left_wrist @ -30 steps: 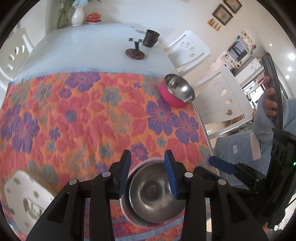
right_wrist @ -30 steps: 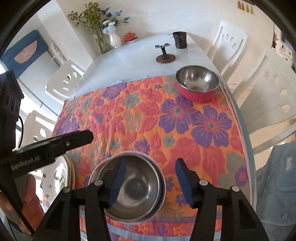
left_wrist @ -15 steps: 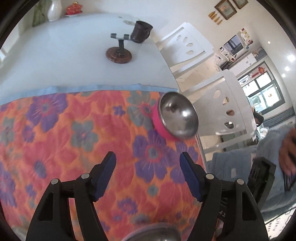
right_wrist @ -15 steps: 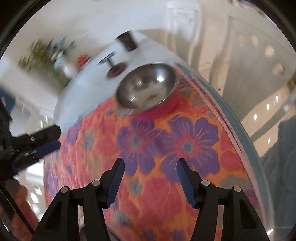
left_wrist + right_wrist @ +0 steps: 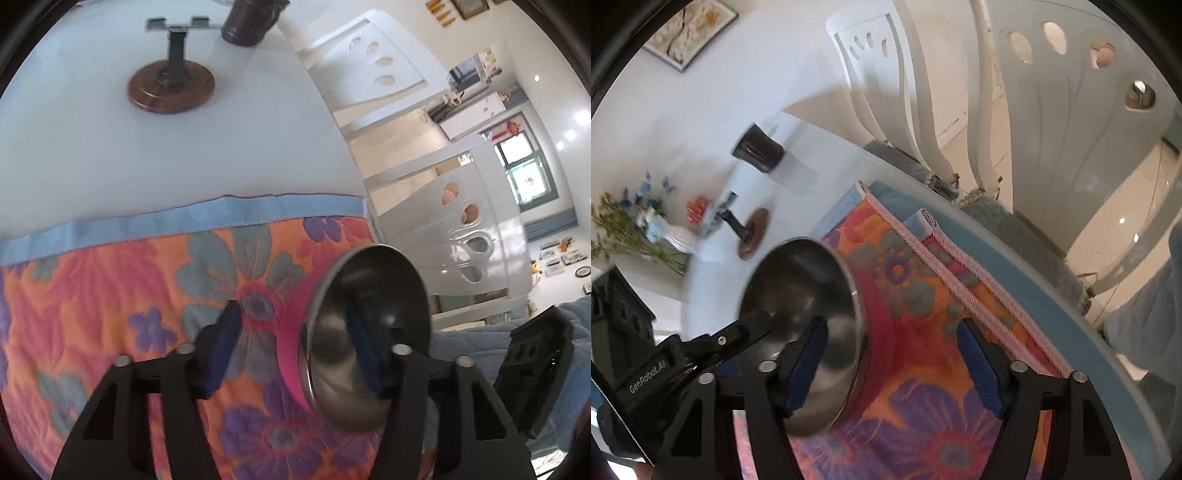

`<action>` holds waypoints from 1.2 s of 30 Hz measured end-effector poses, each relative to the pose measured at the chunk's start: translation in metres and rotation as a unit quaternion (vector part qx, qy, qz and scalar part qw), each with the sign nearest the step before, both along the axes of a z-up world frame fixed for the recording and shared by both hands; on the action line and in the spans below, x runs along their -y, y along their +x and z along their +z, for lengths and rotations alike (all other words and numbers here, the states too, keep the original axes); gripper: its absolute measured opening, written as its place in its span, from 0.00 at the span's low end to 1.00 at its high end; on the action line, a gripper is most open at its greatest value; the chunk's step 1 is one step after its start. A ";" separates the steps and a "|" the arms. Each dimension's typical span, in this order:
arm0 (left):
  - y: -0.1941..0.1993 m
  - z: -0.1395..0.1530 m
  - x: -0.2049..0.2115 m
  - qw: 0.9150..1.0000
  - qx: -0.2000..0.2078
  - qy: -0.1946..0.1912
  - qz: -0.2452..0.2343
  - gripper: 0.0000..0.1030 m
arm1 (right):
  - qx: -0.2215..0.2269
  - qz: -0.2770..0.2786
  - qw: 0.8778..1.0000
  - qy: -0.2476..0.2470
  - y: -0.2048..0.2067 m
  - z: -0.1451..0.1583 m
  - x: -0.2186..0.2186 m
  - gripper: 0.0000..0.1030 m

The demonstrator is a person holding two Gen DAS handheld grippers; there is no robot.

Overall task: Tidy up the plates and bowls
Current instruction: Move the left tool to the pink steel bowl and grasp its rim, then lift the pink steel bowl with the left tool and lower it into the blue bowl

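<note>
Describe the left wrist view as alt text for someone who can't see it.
The left gripper straddles the rim of a pink, steel-lined bowl on a floral cloth, its jaws closing, one finger inside. Beyond stand a phone stand and white chairs.

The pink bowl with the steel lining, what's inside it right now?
No food or dish shows inside the pink bowl. One finger each of the left gripper and the right gripper reach into it. Those fingers cover part of its bottom.

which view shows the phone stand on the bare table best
The left wrist view: the phone stand is large there, with its round wooden base, post and clamp clear. The right wrist view shows it small, tilted and blurred, just beyond the pink bowl.
</note>
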State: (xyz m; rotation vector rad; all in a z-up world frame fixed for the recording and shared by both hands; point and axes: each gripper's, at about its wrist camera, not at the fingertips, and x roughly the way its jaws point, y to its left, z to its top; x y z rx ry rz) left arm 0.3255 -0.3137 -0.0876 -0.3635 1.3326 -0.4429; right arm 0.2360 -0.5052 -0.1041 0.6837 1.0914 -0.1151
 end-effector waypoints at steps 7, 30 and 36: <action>-0.014 -0.008 0.006 1.000 -0.011 0.007 -0.008 0.13 | -0.020 0.052 0.998 -0.036 0.004 -0.001 -0.024 0.25; -0.269 0.133 -0.118 0.978 0.091 0.045 0.184 0.14 | 0.077 0.312 0.947 -0.027 -0.189 0.119 -0.146 0.28; -0.305 0.111 -0.099 0.986 0.059 0.037 0.150 0.14 | 0.067 0.341 0.936 -0.056 -0.226 0.108 -0.132 0.28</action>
